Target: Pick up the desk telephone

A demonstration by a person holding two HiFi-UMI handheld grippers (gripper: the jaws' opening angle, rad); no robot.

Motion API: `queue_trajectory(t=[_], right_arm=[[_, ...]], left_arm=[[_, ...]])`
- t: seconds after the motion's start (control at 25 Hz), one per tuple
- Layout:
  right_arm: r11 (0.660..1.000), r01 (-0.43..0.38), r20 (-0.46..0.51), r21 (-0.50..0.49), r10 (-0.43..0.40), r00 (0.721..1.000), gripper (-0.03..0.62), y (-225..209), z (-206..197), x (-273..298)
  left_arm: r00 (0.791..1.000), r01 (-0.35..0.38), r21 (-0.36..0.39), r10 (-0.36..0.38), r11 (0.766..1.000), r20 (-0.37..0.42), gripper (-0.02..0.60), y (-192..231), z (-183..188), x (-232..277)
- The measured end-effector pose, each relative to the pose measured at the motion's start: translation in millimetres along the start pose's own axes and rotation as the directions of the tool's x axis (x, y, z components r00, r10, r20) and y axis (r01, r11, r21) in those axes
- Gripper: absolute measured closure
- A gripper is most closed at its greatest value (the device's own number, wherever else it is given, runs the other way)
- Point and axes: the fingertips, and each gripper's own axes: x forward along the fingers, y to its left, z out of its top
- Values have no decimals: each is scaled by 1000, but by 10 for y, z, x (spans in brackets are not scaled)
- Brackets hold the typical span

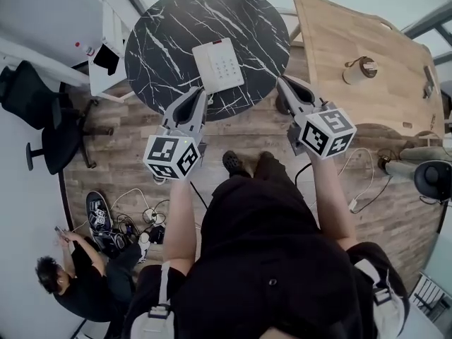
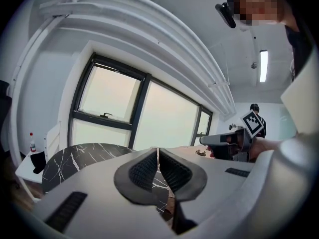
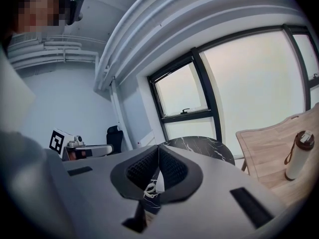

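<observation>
Black marble-patterned round table (image 1: 169, 41) carries the white phone (image 1: 218, 64), which lies flat near the edge closest to the person, keypad up, with a red mark at its far end. Nothing is holding the phone.

Left gripper (image 1: 202, 92): jaws pressed together, pads meeting along one line, nothing between them, as its own view confirms (image 2: 158, 152). In the head view its tip sits at the phone's near left corner; contact cannot be confirmed from that view. It points toward the table, slightly below level.

Right gripper (image 1: 280, 82): jaws likewise closed and empty (image 3: 159, 149). Its tip is over the table's near right edge, to the right of the phone and clear of it. A short length of white coiled cord (image 3: 148, 189) shows below its pads in the right gripper view.

Both grippers are held out ahead of the person, side by side, with the phone ahead of and between them.

Surroundings: a wooden table (image 1: 339, 27) stands just right of the round table, with a bottle (image 1: 360, 68) upright on it. A black chair (image 1: 42, 119) stands at the left. A second person (image 1: 78, 277) sits on the wood-plank floor at lower left, beside a tangle of cables (image 1: 134, 221). Large windows (image 2: 149, 118) stand behind the round table.
</observation>
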Motion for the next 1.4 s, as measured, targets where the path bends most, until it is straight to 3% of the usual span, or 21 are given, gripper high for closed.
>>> queue_trajectory(t=[0.52, 0.76, 1.08, 1.4], right_arm=[[999, -31, -108, 24, 33, 994, 563, -138, -339, 425], [995, -88, -174, 49, 95, 980, 562, -242, -469, 836], [987, -119, -319, 109, 148, 936, 562, -532, -850, 1359], [974, -147, -431, 171, 208, 878, 559, -725, -1173, 1777]], left_arm=[[996, -25, -73, 18, 997, -88, 555, 256, -390, 217], [991, -49, -98, 36, 994, -128, 555, 478, -464, 461], [974, -111, -209, 64, 972, -216, 555, 812, -748, 843], [953, -184, -274, 103, 944, -286, 554, 1057, -954, 1083]])
